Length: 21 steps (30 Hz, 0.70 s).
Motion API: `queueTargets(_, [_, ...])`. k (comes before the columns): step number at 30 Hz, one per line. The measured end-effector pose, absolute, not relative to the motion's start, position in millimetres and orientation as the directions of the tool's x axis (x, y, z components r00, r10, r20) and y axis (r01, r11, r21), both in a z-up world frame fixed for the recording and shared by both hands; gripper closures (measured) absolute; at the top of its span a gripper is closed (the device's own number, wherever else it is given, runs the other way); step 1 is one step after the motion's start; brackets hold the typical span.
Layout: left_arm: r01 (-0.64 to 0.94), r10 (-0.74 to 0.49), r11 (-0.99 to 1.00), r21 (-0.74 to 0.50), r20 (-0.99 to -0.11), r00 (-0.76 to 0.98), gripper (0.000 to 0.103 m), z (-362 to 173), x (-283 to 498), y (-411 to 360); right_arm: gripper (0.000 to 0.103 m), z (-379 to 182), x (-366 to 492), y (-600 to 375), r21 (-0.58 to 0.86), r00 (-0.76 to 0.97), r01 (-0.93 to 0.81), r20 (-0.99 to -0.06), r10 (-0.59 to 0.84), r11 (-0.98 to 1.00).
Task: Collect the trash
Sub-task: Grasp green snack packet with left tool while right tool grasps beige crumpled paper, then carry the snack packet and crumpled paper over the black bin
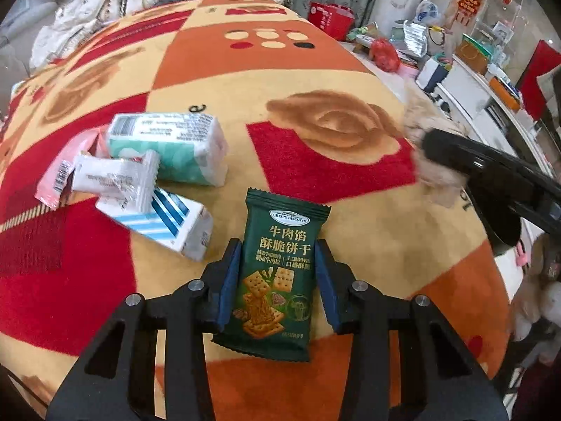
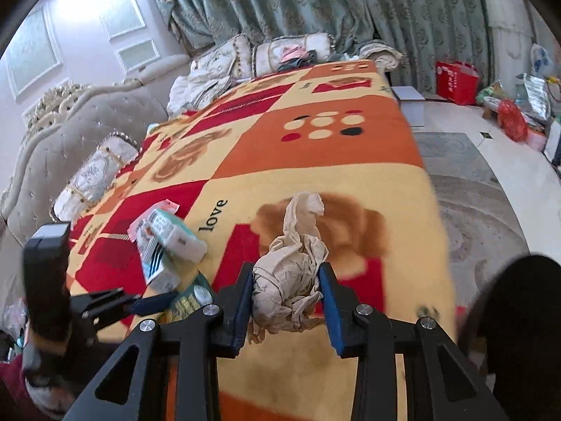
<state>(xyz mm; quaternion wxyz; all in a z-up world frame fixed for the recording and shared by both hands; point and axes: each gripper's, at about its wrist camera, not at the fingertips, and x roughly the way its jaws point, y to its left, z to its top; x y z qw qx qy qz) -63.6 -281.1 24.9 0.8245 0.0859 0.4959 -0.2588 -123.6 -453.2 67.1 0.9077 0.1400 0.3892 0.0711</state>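
Note:
A dark green biscuit packet (image 1: 277,280) lies on the patterned blanket (image 1: 368,224), and my left gripper (image 1: 278,249) is shut on it, blue pads against both long edges. To its left lies a pile: a teal tissue pack (image 1: 168,147), a white wrapper (image 1: 112,179), a pink wrapper (image 1: 59,172) and a blue-striped carton (image 1: 168,221). My right gripper (image 2: 286,270) is shut on a crumpled beige paper (image 2: 298,242) just above the blanket. In the left wrist view one of its fingers (image 1: 455,154) shows at the right with the paper (image 1: 438,179) around it.
The blanket covers a bed with a tufted headboard (image 2: 52,147) and pillows (image 2: 94,179) on the left. The bed's edge drops to a grey rug (image 2: 473,203) on the right. A red bag (image 2: 455,80) and cluttered shelves (image 1: 473,77) stand beyond.

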Motion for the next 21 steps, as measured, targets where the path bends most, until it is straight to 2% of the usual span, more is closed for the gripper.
queueTargets(4, [0.508,-0.375,0.845,-0.168,-0.864,0.337,0.064,30.3,-71.7,-275.5,0.068,72.2,-152.4,-462.3,0.325,0.705,0.001,-0.671,0.23,0.946])
queueTargets(21, [0.545,-0.423,0.82,-0.176,-0.828,0.369,0.064,66.9,-100.0,-310.0,0.068,79.3,-205.2,-474.8,0.296,0.713,0.053,-0.68,0.172,0.954])
